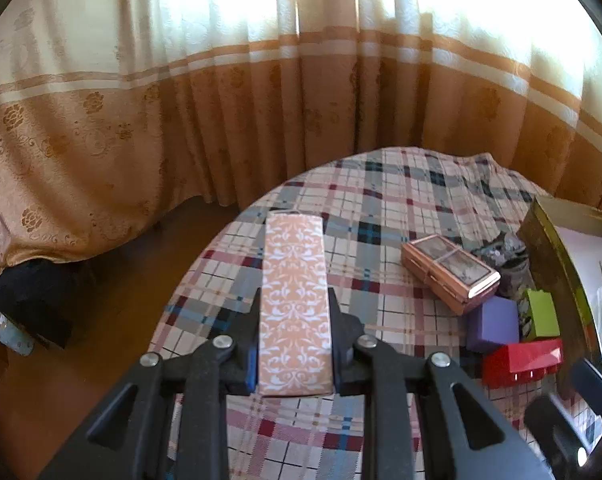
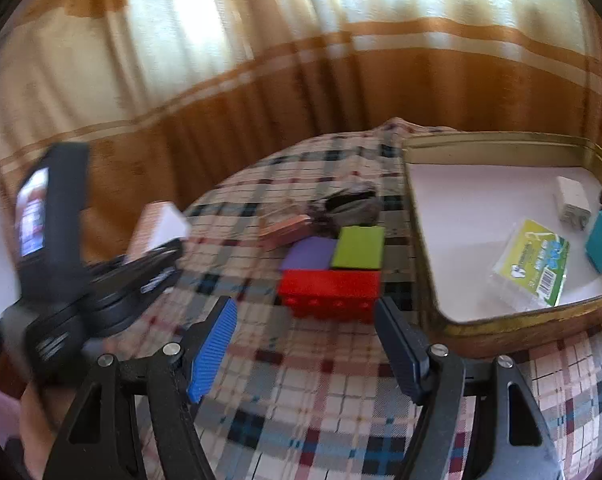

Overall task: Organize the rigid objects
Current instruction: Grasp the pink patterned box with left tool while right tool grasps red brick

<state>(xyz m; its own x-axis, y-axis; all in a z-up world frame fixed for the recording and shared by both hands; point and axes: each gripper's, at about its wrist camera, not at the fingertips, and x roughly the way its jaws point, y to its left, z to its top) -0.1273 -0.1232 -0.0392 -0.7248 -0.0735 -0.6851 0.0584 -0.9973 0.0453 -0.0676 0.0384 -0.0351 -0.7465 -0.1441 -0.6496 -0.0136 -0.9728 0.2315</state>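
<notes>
Two hand-held grippers work over the plaid-covered counter (image 1: 381, 208): the left hand-held gripper (image 1: 294, 312) clamps a long orange patterned box (image 1: 294, 300) by its sides, its long axis pointing straight ahead toward the counter's far-left edge. The right hand-held gripper (image 2: 305, 320) hangs wide open and empty, just short of the red block (image 2: 329, 290), which lies crosswise beside the tin tray (image 2: 501, 148).

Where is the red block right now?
In the right wrist view the red block lies on the plaid cloth, ahead of the open right tool, left of the tin tray.
</notes>
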